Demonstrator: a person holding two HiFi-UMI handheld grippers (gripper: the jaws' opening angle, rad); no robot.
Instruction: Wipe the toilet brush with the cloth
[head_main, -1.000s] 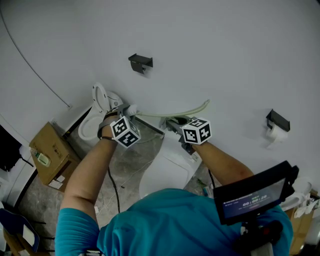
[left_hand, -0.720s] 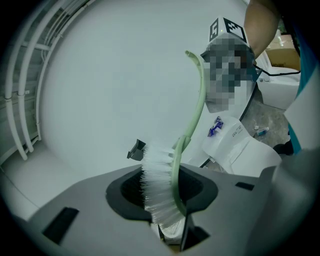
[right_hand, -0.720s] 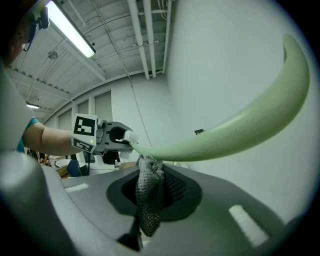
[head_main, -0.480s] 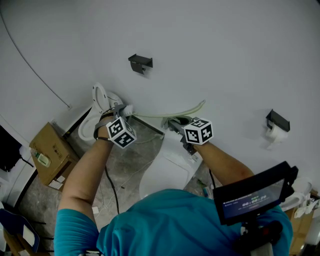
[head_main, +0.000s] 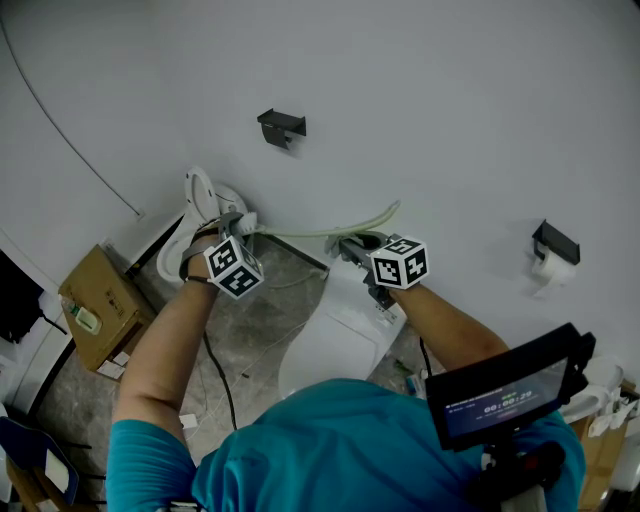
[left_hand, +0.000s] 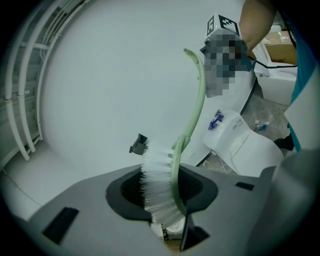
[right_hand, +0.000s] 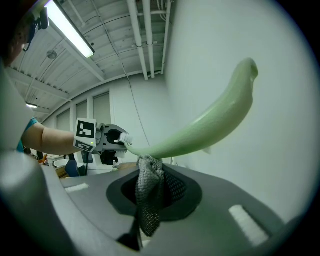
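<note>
The left gripper's (head_main: 240, 223) jaws pinch the head of the toilet brush (left_hand: 159, 192). Stiff white bristles fan out to one side of a smooth, pale green plastic spine set between them. From there the slim, curved handle (right_hand: 210, 125) arcs away to the right gripper (head_main: 352, 244). That gripper's jaws are clamped on the cloth (right_hand: 149, 192), a grey, open-knit wad bunched into a hanging fold whose top touches the handle's underside. Beyond the left jaws stand a glossy white toilet (left_hand: 245, 147) and a plain pale wall (left_hand: 100, 75).
</note>
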